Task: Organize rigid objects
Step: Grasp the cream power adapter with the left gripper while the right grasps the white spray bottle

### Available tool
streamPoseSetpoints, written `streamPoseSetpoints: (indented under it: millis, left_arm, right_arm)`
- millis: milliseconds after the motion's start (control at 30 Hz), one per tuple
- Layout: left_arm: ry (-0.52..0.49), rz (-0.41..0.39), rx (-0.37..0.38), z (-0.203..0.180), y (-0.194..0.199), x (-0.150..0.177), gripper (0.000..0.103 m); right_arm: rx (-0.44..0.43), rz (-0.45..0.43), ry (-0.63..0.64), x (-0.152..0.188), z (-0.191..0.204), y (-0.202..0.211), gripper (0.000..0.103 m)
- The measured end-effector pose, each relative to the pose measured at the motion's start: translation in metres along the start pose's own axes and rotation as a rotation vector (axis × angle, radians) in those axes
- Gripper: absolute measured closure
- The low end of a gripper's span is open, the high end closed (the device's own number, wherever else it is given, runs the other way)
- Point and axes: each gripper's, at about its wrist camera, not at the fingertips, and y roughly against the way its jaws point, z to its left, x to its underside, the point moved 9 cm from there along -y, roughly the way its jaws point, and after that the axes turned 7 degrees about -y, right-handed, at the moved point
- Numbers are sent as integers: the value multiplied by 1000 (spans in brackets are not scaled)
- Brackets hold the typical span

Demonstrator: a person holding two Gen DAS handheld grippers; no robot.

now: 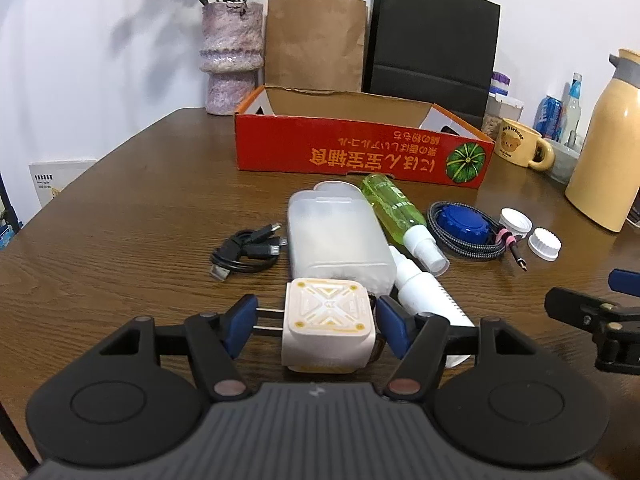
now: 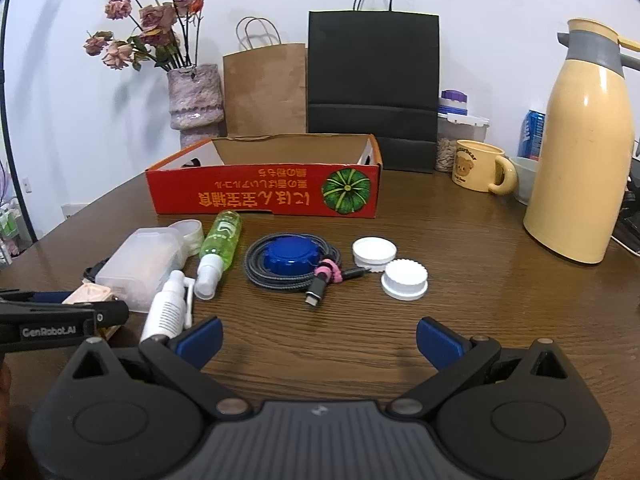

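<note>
- The left gripper (image 1: 316, 326) is straddling the charger (image 1: 326, 326); its blue pads sit just beside the body and prongs, and I cannot tell if they are clamping it.
- The charger is lying on the table (image 1: 120, 240), just in front of the frosted case (image 1: 338, 236) and beside the white bottle (image 1: 424, 292).
- The right gripper (image 2: 320, 344) is hovering spread wide over bare table, gripping nothing.
- The red box (image 2: 264, 190) is sitting behind the green bottle (image 2: 220, 244), blue cap (image 2: 292, 256) and white lids (image 2: 404, 278).
</note>
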Motion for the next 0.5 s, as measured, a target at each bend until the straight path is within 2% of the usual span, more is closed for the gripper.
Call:
streamPoseSetpoints:
  millis: [333, 500]
  left_arm:
    - [5, -42, -18, 29, 20, -7, 36]
    - [9, -62, -34, 46, 27, -11, 36]
  right_arm:
    - [-101, 39, 72, -3, 52, -11, 0]
    - [-138, 81, 113, -2, 76, -28, 7]
